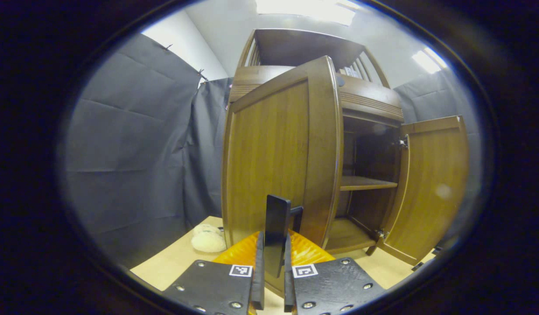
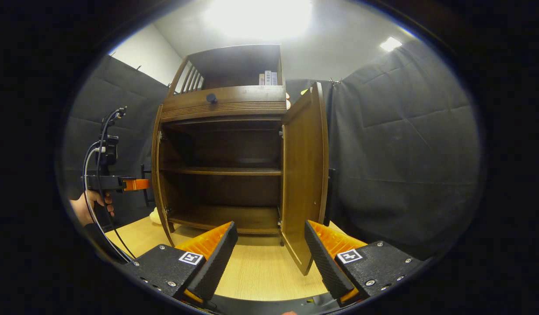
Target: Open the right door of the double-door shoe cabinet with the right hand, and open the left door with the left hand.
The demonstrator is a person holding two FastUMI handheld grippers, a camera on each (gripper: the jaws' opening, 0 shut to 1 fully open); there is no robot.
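Wooden left door (image 1: 278, 162), its slim bar handle (image 1: 277, 234) clamped by left gripper (image 1: 273, 280).

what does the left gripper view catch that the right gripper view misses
Left gripper view alone: the left gripper shut on the left door's handle, and a pale plush object on the floor. Right gripper view alone: the right gripper open, a hand, the drawer knob. Both: the cabinet's shelf and open right door.
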